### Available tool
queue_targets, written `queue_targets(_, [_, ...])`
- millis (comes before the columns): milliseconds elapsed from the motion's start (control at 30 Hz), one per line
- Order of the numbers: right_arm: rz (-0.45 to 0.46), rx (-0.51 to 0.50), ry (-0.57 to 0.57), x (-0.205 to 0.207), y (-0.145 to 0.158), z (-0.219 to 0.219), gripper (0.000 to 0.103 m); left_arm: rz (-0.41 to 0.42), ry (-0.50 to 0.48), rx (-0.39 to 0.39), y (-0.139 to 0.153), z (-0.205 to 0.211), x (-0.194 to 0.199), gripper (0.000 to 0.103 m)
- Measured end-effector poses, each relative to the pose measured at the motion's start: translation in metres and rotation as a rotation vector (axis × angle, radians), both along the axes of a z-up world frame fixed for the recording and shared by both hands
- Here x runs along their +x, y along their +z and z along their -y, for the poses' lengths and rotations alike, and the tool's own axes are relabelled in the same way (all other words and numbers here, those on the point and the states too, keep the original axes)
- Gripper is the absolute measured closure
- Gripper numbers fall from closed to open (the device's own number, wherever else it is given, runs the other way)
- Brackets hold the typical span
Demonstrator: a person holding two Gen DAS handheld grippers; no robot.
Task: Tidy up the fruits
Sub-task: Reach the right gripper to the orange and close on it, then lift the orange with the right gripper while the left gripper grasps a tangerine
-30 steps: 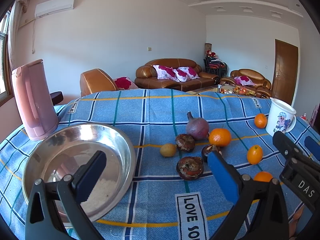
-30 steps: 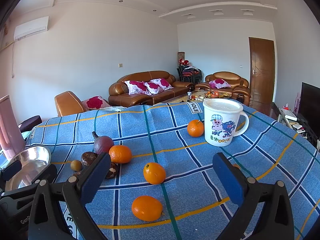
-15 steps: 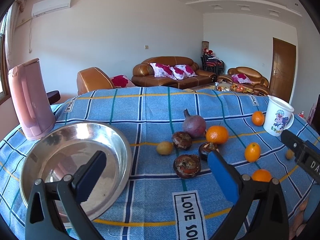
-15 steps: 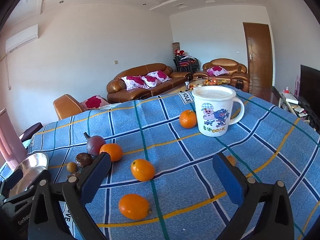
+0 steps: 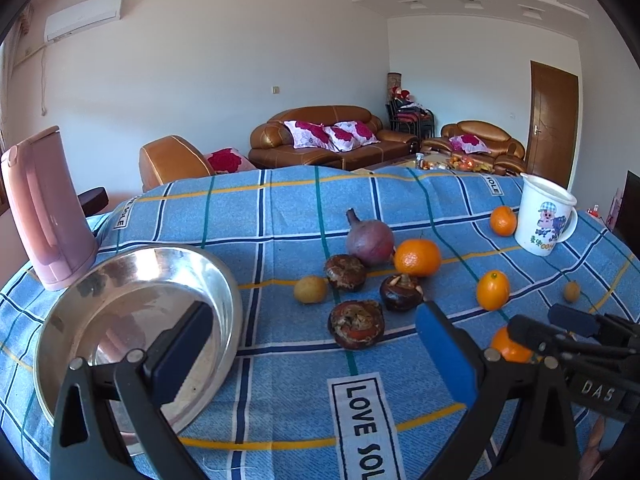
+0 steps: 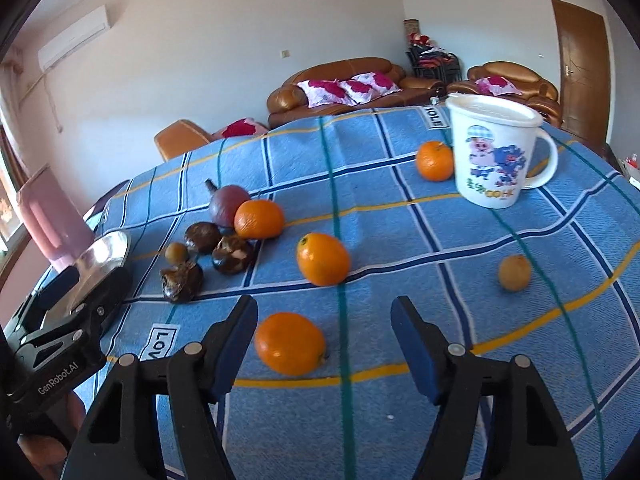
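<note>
My right gripper [image 6: 324,320] points down at the blue checked cloth. Its jaws are closing around an orange [image 6: 290,343] that lies between them nearer the left pad, and neither pad touches it. In the left wrist view the same orange [image 5: 508,350] shows between the right gripper's fingers [image 5: 532,332]. My left gripper [image 5: 314,320] hovers open and holds nothing, beside the steel bowl [image 5: 140,320]. More oranges [image 6: 323,259] [image 6: 259,219], a purple fruit [image 6: 228,204] and three dark brown fruits [image 6: 233,254] lie mid-table.
A white cartoon mug [image 6: 496,152] stands at the far right with an orange [image 6: 435,160] beside it. A small yellowish fruit [image 6: 515,272] lies alone at right. A pink kettle [image 5: 44,208] stands behind the bowl at far left. Sofas stand beyond the table.
The right gripper tipped downward and sank toward the nearest orange, and its jaws narrowed around it. The left gripper stayed put.
</note>
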State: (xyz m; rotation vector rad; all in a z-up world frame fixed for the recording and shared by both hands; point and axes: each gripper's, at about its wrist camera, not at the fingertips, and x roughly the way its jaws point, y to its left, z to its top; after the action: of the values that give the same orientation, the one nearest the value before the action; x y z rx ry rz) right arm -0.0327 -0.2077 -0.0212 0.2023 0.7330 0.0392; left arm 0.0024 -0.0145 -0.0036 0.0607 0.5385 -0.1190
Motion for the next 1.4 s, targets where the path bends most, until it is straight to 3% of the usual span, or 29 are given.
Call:
queue_targets(167, [-0.078,-0.062,0.028,0.012,-0.008,-0.016,0.033,-0.016,0.01,-0.015,-0.001,-0.004,0.003,0.0])
queue_targets(233, [-0.103,-0.077,0.031,0.017,-0.012,-0.017,0.04,-0.019,0.01,-0.015,-0.002,-0.004,0.003,0.0])
queue_targets(333, [-0.141,-0.075,0.04,0.023,-0.017,-0.016,0.059,-0.021,0.005,-0.012,-0.002,-0.003,0.004,0.0])
queue_targets(467, [-0.138,-0.08,0.036,0.021,-0.016,-0.015,0.06,-0.023,-0.007,-0.014,-0.002,-0.003,0.004,0.0])
queue_targets(567, [-0.068,-0.1,-0.007,0.013,-0.006,-0.008,0.06,-0.019,-0.028,-0.024,-0.001,-0.002,0.003,0.0])
queue_targets(700, [0.066,-0.2,-0.123,0.0,0.013,0.009,0.06,-0.004,-0.102,-0.09,0.001,0.007,-0.002,0.0])
queue_targets(900, [0.168,-0.28,-0.314,-0.007,0.03,0.057,0.06,-0.047,-0.171,-0.081,-0.002,0.05,0.011,0.001])
queue_targets(1133, [0.219,-0.204,-0.464,-0.018,0.041,0.097,0.06,-0.078,-0.219,0.022,-0.007,0.123,0.036,0.008])
queue_targets(1333, [0.205,-0.135,-0.471,-0.023,0.036,0.106,0.06,-0.212,-0.202,0.105,-0.025,0.16,0.064,0.027])
queue_targets(1400, [0.19,-0.13,-0.457,-0.021,0.034,0.104,0.06,-0.249,-0.201,0.129,-0.031,0.167,0.07,0.03])
